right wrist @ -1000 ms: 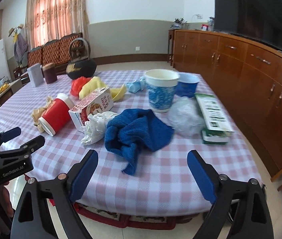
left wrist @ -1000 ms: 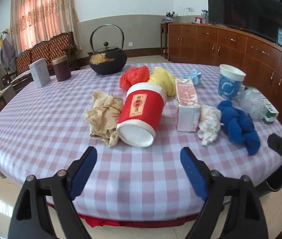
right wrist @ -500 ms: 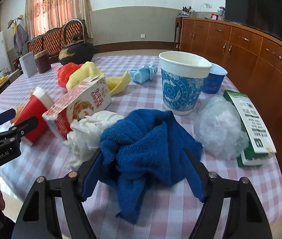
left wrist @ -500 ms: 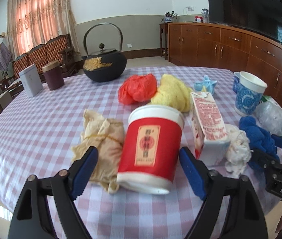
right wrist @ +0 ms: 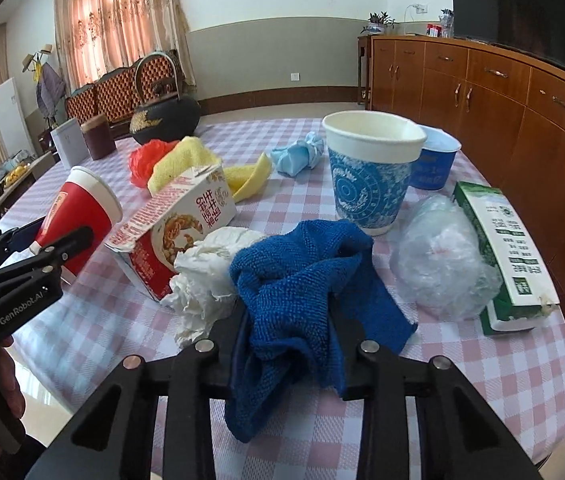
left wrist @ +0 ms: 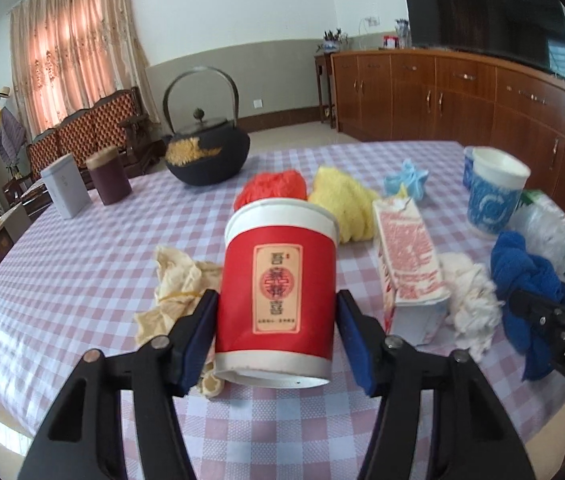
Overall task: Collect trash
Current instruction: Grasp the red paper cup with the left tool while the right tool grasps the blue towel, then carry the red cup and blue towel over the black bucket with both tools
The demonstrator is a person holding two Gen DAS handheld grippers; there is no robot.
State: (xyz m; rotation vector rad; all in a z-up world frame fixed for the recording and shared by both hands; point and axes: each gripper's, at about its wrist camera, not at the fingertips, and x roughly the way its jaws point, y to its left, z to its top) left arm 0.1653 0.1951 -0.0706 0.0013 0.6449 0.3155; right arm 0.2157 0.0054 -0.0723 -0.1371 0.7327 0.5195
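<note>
Red paper wraps the cup (left wrist: 278,296) that the left tongs (left wrist: 276,336) pinch, one blue pad on each side of it. The cup lies tipped over on the checked tablecloth (left wrist: 82,264). Its long way runs from the tongs toward the far side of the table, with the flat bottom close to the camera and the white rim pointing away.

The right tongs (right wrist: 288,344) are pressed onto the blue cloth (right wrist: 302,276), which is bunched up between the two fingers and hangs down a bit at the front. The cloth sits near the table edge.

A crumpled tan paper (left wrist: 174,292) touches the red cup on its left side. A red and white carton (right wrist: 174,224) lies on its side just right of the cup, and its torn open end points toward the table edge. A white tissue ball (right wrist: 206,276) sits between the carton and the blue cloth, touching the cloth.

Behind the cloth stands a blue and white cup (right wrist: 370,176), upright. A clear plastic wad (right wrist: 442,260) and a green box (right wrist: 506,256) lie to the right. Farther back are a yellow cloth (left wrist: 342,204), a red bag (left wrist: 272,188) and a black teapot (left wrist: 206,152).
</note>
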